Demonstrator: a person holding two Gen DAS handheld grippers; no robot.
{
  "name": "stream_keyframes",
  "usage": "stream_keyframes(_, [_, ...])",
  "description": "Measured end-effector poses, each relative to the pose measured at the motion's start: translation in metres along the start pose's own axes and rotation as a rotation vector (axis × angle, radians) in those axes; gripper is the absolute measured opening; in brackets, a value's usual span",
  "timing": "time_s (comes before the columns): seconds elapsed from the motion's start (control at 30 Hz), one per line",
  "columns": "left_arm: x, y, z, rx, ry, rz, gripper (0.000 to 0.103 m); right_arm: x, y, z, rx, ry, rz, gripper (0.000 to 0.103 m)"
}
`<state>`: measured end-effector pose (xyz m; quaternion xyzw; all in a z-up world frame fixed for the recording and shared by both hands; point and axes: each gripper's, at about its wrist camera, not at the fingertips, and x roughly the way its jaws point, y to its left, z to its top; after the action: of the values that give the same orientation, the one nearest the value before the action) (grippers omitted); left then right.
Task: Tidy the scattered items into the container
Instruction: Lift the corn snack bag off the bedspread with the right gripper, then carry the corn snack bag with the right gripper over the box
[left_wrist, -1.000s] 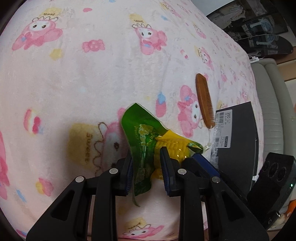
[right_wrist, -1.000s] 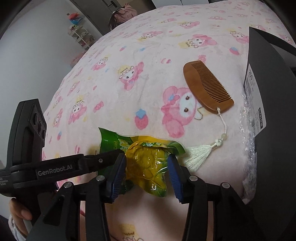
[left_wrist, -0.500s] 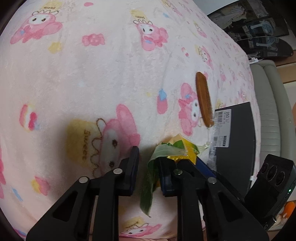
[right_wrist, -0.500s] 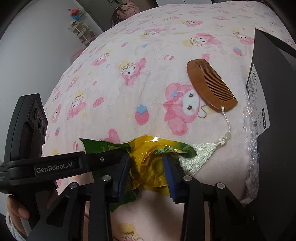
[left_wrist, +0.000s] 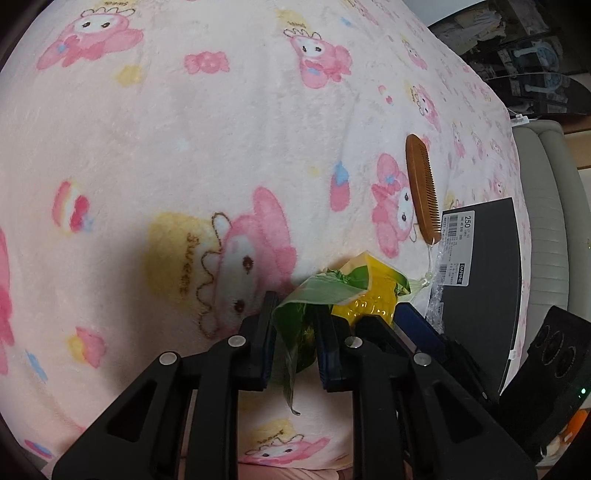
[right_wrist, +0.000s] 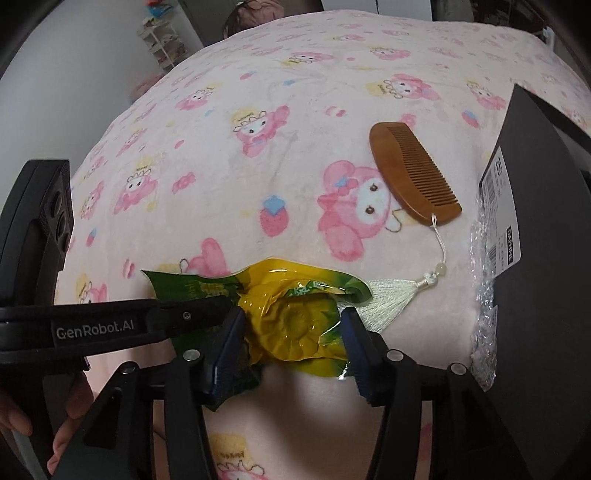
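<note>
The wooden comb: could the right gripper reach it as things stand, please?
Probably not yet: the right gripper, jaws opening, has the corn packet between them. Beyond it, the wooden comb lies uncovered on the blanket.

A snack packet (right_wrist: 295, 317) lies on the blanket (right_wrist: 258, 184) at the near edge. Behind it and to the right lies a comb (right_wrist: 413, 173), its tassel (right_wrist: 384, 295) touching the packet's right end. A box (right_wrist: 539, 240) stands at the far right, beside the comb.
</note>
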<state>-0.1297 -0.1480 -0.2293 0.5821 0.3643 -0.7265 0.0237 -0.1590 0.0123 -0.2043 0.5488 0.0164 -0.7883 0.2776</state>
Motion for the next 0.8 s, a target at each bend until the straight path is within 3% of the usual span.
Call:
stream_keyframes(0.07, [0.003,0.0,0.001,-0.006,0.004,0.011,0.016,0.005,-0.008,0.003,0.03,0.021,0.034,0.06])
stream_keyframes(0.2, [0.003,0.006,0.001,-0.018,0.012,0.007,0.016,0.012,-0.012,0.006,0.049,0.057,0.091,0.06])
stream_keyframes(0.3, [0.004,0.012,0.002,-0.051,0.031,-0.038,0.015,0.012,-0.006,0.003,0.044,0.047,0.083,0.057])
stream_keyframes(0.43, [0.001,0.006,0.0,-0.009,0.018,-0.044,0.011,0.007,-0.003,0.002,0.05,0.021,0.063,0.055])
stream_keyframes(0.57, [-0.005,0.004,-0.002,0.006,0.026,-0.111,0.005,-0.004,0.003,0.003,0.025,-0.008,0.038,0.054])
stream_keyframes(0.8, [-0.035,-0.013,-0.013,0.105,-0.04,-0.175,0.004,-0.047,0.012,0.001,-0.01,-0.087,0.021,0.051])
